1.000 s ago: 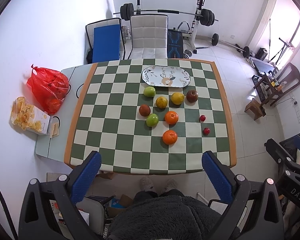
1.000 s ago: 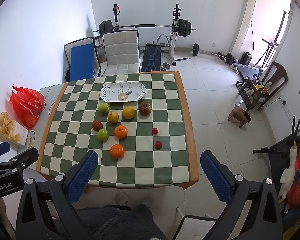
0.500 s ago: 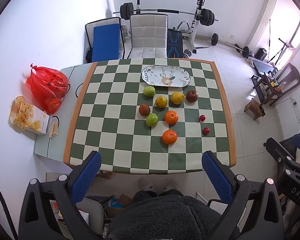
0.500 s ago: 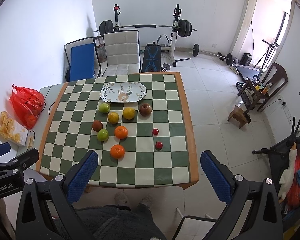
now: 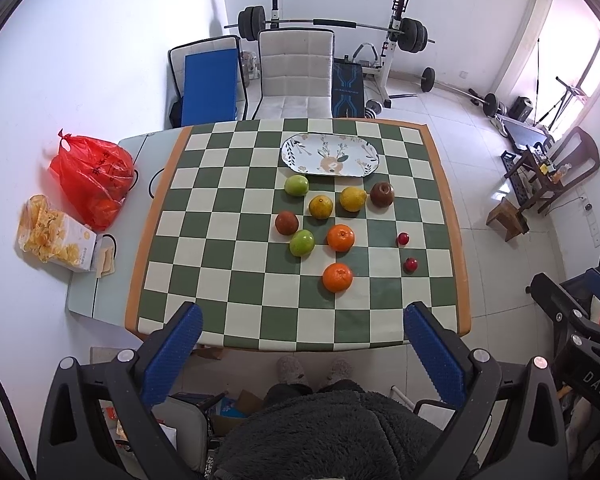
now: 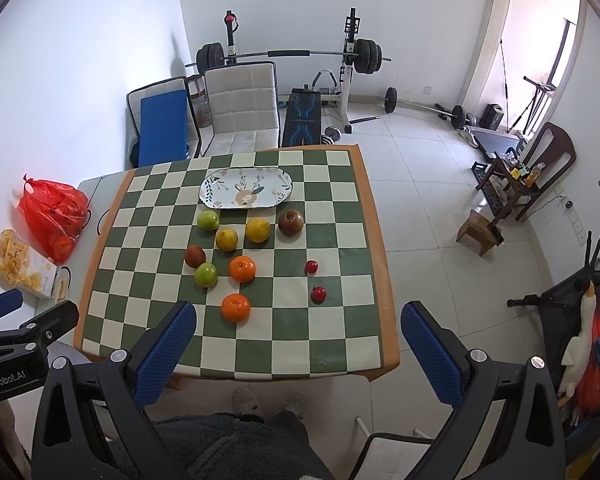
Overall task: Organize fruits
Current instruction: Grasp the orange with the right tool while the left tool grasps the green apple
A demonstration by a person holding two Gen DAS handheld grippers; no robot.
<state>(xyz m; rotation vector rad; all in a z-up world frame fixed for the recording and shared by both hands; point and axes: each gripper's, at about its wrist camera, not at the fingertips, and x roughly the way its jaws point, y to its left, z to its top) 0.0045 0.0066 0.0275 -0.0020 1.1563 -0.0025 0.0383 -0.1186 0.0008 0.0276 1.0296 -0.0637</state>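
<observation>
Several fruits lie loose on a green-and-white checkered table (image 5: 204, 248) (image 6: 340, 336): two oranges (image 5: 337, 277) (image 6: 235, 307), two green apples (image 5: 301, 242) (image 6: 206, 274), two yellow fruits (image 5: 353, 198), two brown-red ones (image 5: 382, 194) and two small red ones (image 5: 410, 265) (image 6: 318, 293). A flowered oval plate (image 5: 330, 155) (image 6: 246, 188) sits empty at the far side. My left gripper (image 5: 300, 340) and right gripper (image 6: 298, 338) hover high above the near table edge, both open and holding nothing.
A red plastic bag (image 5: 92, 178) and a snack box (image 5: 54, 234) rest on the grey side surface to the left. Chairs (image 5: 296, 76) and a barbell rack (image 5: 396, 36) stand behind the table. The person's slippered feet (image 5: 314, 368) show below, a wooden stool (image 6: 480, 230) to the right.
</observation>
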